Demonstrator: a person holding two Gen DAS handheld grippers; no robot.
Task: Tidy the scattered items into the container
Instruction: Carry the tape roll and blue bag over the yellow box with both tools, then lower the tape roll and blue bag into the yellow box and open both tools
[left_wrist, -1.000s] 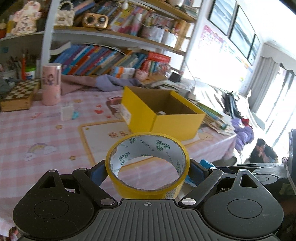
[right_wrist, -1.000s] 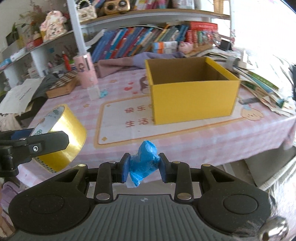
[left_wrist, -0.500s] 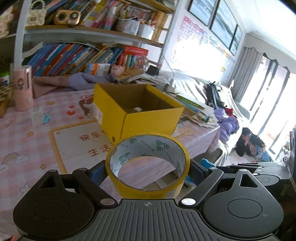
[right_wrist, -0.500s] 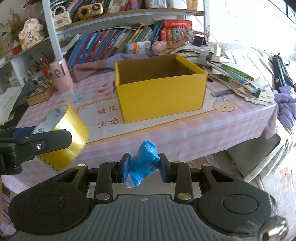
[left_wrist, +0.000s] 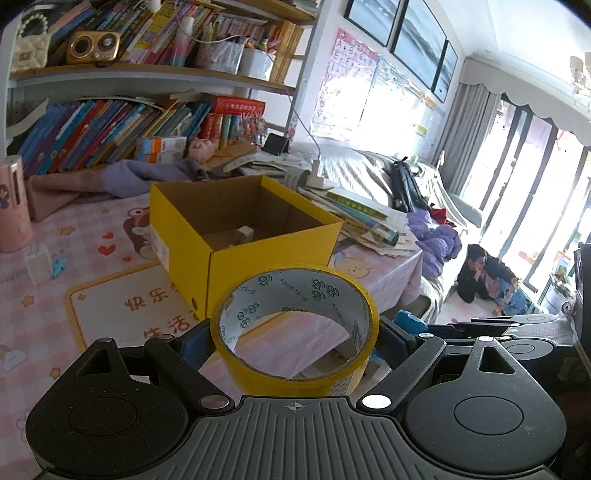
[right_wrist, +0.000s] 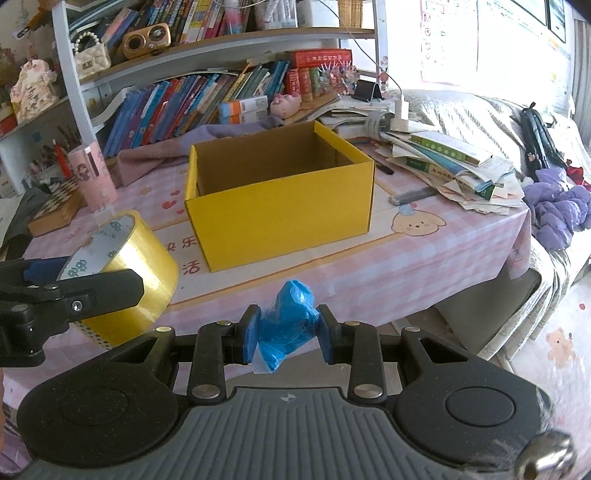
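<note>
An open yellow box (right_wrist: 280, 206) stands on the pink checked table (right_wrist: 424, 258), at twelve o'clock from both grippers and apart from each, its long axis running left to right in the right wrist view. The left gripper (left_wrist: 295, 339), jaws set wide, clamps a roll of yellow tape (left_wrist: 295, 332) across its outer wall, hollow facing up. The right gripper (right_wrist: 286, 330), nearly closed, pinches a crumpled blue wad (right_wrist: 286, 325). Neither hand looks clearly nearer.

Yellow box (right_wrist: 280, 206) stood open-topped, nothing above its mouth. Bare tablecloth (right_wrist: 369, 266) lay in front of box. Paper pile (right_wrist: 454, 166) crowded box's right side; pink cup (right_wrist: 94, 177) stood left of it.
</note>
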